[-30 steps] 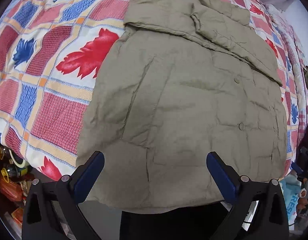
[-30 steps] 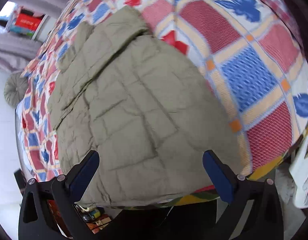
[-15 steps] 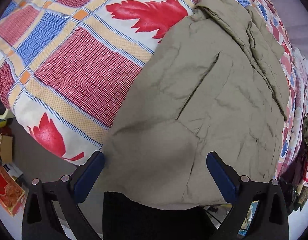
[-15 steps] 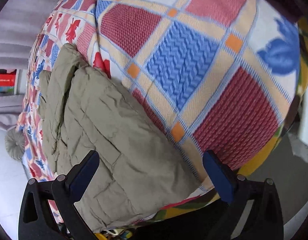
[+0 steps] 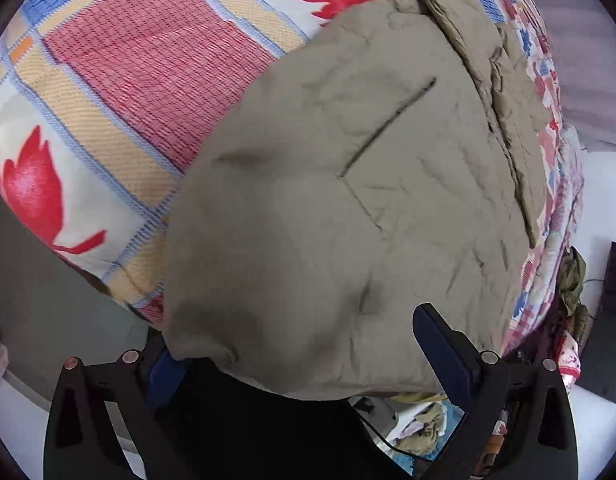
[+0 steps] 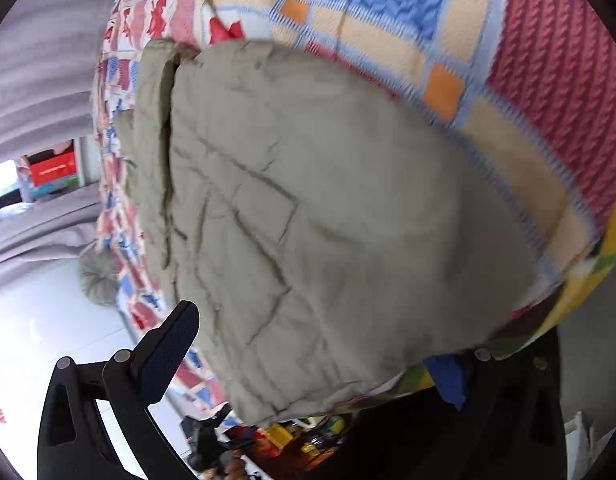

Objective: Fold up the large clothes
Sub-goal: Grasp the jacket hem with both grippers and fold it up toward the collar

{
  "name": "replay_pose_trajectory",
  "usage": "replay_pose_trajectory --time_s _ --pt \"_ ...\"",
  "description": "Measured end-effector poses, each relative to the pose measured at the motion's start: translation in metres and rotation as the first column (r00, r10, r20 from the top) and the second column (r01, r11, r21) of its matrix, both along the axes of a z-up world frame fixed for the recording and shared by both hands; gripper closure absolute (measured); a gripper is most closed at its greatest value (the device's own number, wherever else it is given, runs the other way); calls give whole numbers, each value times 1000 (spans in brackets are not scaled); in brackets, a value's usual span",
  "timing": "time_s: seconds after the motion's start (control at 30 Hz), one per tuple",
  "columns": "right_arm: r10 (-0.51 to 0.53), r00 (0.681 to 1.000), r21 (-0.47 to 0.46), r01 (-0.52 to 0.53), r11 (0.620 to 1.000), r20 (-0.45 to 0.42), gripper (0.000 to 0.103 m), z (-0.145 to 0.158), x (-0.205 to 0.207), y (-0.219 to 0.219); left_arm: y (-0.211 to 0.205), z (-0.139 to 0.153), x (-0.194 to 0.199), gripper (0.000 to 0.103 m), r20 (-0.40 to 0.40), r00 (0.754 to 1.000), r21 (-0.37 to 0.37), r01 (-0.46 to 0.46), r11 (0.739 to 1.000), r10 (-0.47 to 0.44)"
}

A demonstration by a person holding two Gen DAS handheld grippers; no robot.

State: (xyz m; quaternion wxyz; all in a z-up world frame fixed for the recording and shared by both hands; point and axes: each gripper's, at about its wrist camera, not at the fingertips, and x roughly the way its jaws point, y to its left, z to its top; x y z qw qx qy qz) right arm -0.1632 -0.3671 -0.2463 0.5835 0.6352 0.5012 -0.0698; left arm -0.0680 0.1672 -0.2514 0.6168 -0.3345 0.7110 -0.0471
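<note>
The olive quilted jacket [image 5: 347, 208] lies spread flat on the bed, on a patchwork quilt [image 5: 120, 80] printed with red leaves, blue leaves and woven red, blue and tan squares. The jacket hem hangs slightly past the near edge of the bed in both wrist views. A folded sleeve or collar section lies along the far side of the garment, and a slanted pocket slit is visible on the front panel in the left wrist view.

The left gripper [image 5: 304, 356] is positioned at the near left corner of the hem. Its fingers [image 5: 443, 356] are spread wide apart. The fabric corner drapes over the left-hand finger and hides most of its blue pad; the right-hand finger stands clear in front of the hem. No clamping on the cloth is visible.

The right gripper [image 6: 311, 364] is positioned at the near right corner of the hem [image 6: 300, 396]. Its fingers [image 6: 168, 352] are likewise spread wide apart. The left-hand finger stands beside the jacket edge; the right-hand pad is partly covered by the jacket and the quilt edge.

Beyond the bed, the right wrist view shows a pale floor [image 6: 40, 312], grey curtains [image 6: 36, 80] and a round grey cushion [image 6: 98, 280].
</note>
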Motion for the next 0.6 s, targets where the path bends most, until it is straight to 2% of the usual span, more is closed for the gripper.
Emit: replay_pose_trajectory --time_s 0.17,0.27,0.33,0.47,0.6 --pt "44 998 58 -46 997 37 0 -4 22 19 -23 5 7 1 18 998 -32 60 998 -60" --pt "86 996 70 -87 994 13 0 -9 31 30 -23 6 5 1 8 999 -36 52 998 -52" --pt "96 995 111 -97 989 17 1 -12 36 38 -14 8 -1 1 3 999 -42 32 999 -32" --pt "26 991 197 -51 979 128 1 3 46 40 4 4 -14 1 -16 1000 -79 -14 997 13" --pt "-3 982 224 -39 974 188 1 17 61 36 -3 -8 -25 1 -48 999 -143 1 990 -8"
